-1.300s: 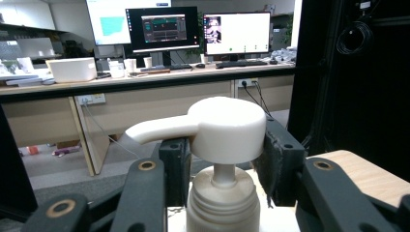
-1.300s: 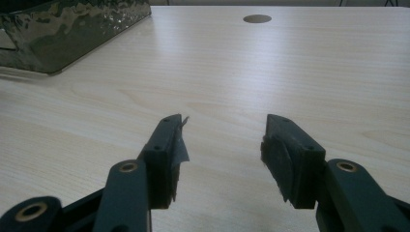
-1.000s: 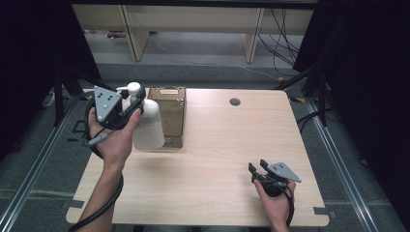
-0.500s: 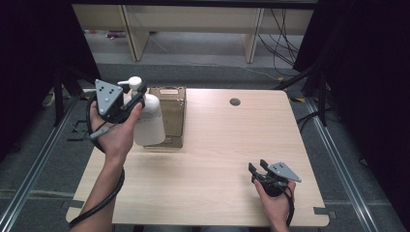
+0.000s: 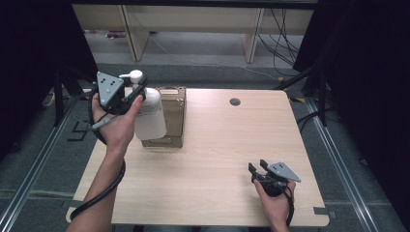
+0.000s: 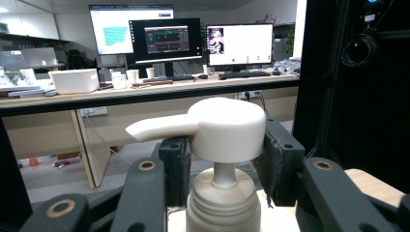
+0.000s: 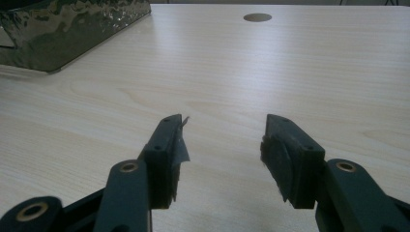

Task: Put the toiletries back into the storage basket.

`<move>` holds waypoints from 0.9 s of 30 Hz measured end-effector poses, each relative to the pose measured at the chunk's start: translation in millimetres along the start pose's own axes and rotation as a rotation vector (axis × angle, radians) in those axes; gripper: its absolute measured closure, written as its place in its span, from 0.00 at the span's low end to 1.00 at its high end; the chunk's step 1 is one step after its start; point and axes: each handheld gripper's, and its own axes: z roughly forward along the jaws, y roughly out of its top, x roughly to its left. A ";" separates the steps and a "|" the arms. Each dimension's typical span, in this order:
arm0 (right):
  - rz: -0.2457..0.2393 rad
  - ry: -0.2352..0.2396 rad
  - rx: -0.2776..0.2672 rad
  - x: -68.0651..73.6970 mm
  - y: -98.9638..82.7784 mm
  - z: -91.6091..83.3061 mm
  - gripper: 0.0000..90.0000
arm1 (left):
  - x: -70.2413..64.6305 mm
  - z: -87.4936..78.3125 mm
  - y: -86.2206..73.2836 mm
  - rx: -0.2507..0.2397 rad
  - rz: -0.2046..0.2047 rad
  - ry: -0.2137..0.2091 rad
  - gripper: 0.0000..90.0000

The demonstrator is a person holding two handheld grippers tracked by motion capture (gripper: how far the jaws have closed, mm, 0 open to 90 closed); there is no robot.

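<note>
Over box (image 5: 171, 116), left gripper (image 5: 129, 94) clamps pump bottle (image 5: 149, 116), now higher & further left vs earlier; right gripper (image 5: 257, 169) open, empty, unmoved.

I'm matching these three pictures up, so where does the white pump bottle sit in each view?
High view: the pump bottle is at upper left, held in the left gripper, beside the brown box.
Left gripper view: its pump head fills the centre, between the jaws.
Right gripper view: not in it.
Shared landmark: the table; high and right gripper views share its round hole.
</note>
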 end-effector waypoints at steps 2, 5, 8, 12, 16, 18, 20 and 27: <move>-0.008 -0.010 -0.002 -0.6 0.1 -0.2 0.55 | 0.0 3.2 0.4 -0.004 0.000 -0.002 0.66; -0.006 -0.004 -0.002 -0.7 0.1 -0.3 0.55 | 1.0 7.9 1.1 -0.005 -0.002 -0.003 0.66; -0.006 -0.003 -0.003 -0.5 0.0 0.2 0.55 | 2.1 10.5 1.3 -0.005 -0.004 -0.004 0.66; -0.001 0.000 -0.005 0.3 -0.1 0.2 0.55 | 4.6 17.0 -0.3 -0.003 -0.003 -0.007 0.66; 0.009 0.003 0.004 1.1 0.2 -0.1 0.55 | 6.4 21.1 -3.4 0.002 0.000 -0.006 0.66; 0.009 0.004 0.005 1.1 0.2 -0.1 0.55 | 6.7 21.7 -4.5 0.001 0.000 -0.002 0.66; 0.007 0.012 0.004 0.6 0.1 0.3 0.55 | 8.5 24.8 -8.0 0.005 0.001 0.005 0.66; -0.004 0.005 0.000 0.7 0.0 0.6 0.55 | 11.1 31.0 -14.1 0.008 0.010 0.007 0.66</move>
